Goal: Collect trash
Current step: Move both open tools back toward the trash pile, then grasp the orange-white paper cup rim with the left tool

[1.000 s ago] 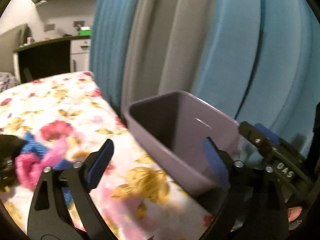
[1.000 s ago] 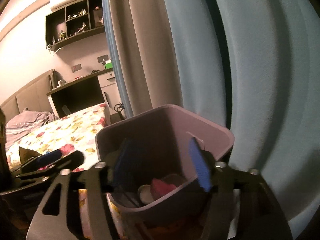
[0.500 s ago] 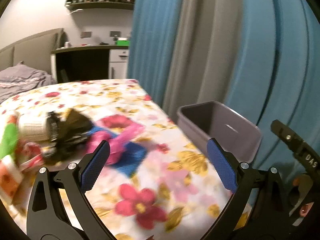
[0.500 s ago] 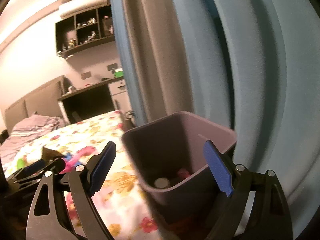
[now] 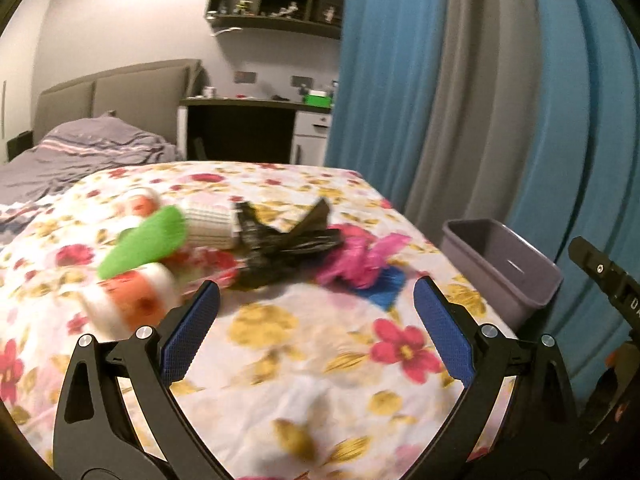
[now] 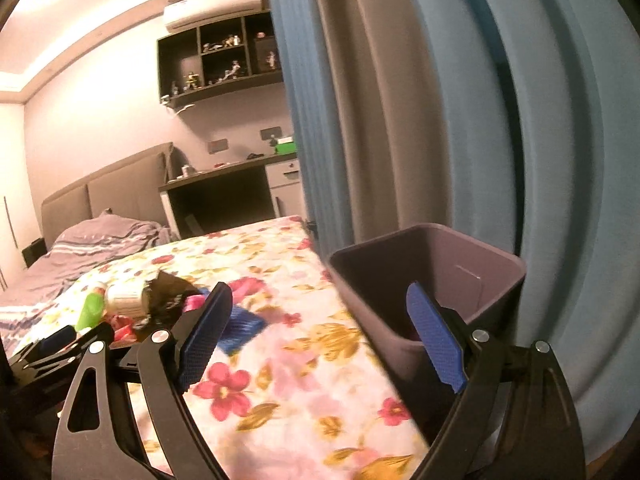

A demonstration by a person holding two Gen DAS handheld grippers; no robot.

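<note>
Left gripper [image 5: 316, 332] swung from bin [image 5: 504, 264] toward trash [image 5: 280, 240], ahead of fingers [image 5: 192, 332].

matt plastic bin [image 5: 516, 264], floral cloth bedspread [image 5: 320, 344], crinkled glossy black wrapper [image 5: 280, 240]

Left tool [image 5: 316, 320] and right tool [image 6: 320, 332], both wide apart, empty, tilted slightly downward.

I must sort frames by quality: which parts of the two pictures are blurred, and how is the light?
Left wrist view: green wrapper and orange-white packet smeared by motion blur; gripper fingers sharp. Right wrist view: floral sheet and curtain soft, ceiling light overexposed, bin interior dark.
</note>
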